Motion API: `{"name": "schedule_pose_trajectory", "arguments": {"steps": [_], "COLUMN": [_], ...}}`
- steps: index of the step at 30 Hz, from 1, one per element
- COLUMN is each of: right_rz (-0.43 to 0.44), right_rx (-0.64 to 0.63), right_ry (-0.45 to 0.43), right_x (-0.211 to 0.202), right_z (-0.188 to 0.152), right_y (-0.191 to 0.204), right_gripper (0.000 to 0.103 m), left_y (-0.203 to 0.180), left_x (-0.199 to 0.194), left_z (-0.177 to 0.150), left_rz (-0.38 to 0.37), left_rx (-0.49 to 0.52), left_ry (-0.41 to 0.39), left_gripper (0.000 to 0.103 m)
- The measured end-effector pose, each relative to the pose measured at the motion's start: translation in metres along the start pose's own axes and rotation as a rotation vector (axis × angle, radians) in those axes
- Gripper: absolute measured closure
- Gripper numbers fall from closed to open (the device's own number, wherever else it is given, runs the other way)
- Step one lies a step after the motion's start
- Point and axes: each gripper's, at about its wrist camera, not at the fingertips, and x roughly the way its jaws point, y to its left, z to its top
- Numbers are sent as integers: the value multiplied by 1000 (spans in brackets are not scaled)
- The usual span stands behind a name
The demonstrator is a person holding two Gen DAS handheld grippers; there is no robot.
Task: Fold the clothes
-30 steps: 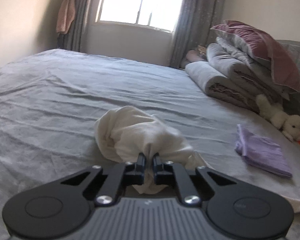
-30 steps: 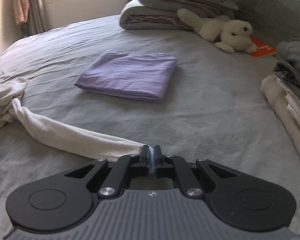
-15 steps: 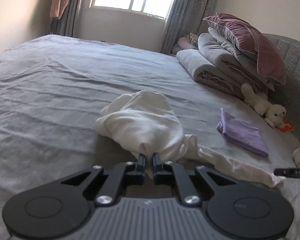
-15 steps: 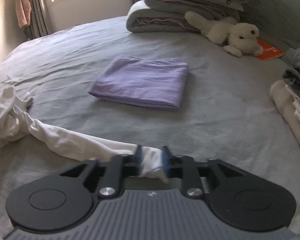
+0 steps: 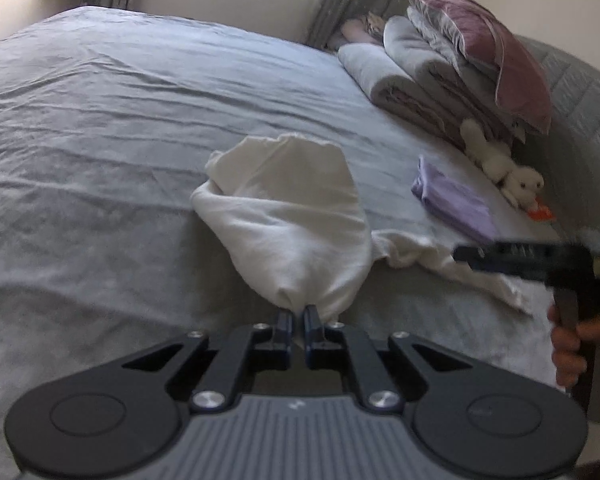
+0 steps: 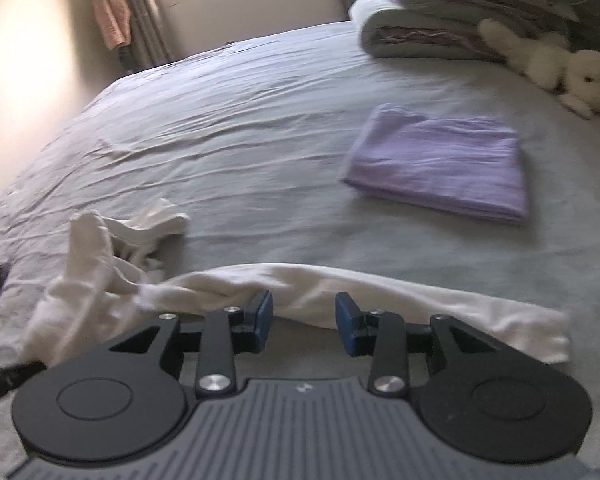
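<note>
A white garment [image 5: 292,220] lies crumpled mid-bed on the grey bedsheet [image 5: 100,120]. The left gripper [image 5: 296,316] is clamped on one bunched end. The right gripper [image 6: 304,312] has just let go, jaws apart, above the garment's long strip. Beyond the garment: a folded lilac cloth [image 6: 440,160], a white plush toy [image 6: 572,72] and stacked quilts [image 5: 420,80].

One white garment [image 5: 296,216] is lying crumpled on the one bed [image 5: 120,128]. One folded lilac cloth [image 6: 444,160] is sitting beside it. One white plush toy [image 6: 556,68] is resting by the bedding pile, where at least two rolled quilts [image 5: 412,80] are carrying one mauve pillow [image 5: 496,48]. One pink cloth [image 6: 110,20] is hanging by the curtain. Two grippers are showing: the left gripper [image 5: 297,318] and the right gripper [image 6: 304,314].
</note>
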Motion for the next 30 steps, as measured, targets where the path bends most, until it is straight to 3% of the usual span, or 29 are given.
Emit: {"name": "schedule_pose_trajectory", "arguments": {"steps": [6,8,10,11,22,27,30], "right_rz": [66,90,110,119,303,352,432], "right_rx": [6,8,9,10,121,156,162], "right_ry": [12,15,23,28,72,55,50], "right_x": [15,19,24,27,58,66,65], "right_z": [4,6,5,5,-3,-5,-7], "right_y": [31,40,48,51,76,89,100], "right_gripper": [61,59,57,57,56,56,58], "left_y": [5,6,6,6,29,45,57], "left_x": [3,2,-2,-4,-4,-6,-7], "left_z": [-3,0,3,4,24,31,33], "left_rz": [15,19,20,25,82,101,107], "left_rx": [16,15,12,14,-121,-182,-218], "left_ry": [30,24,-1,-19,-101,-126,-138], "left_gripper": [95,85,59,55,48,45,44]}}
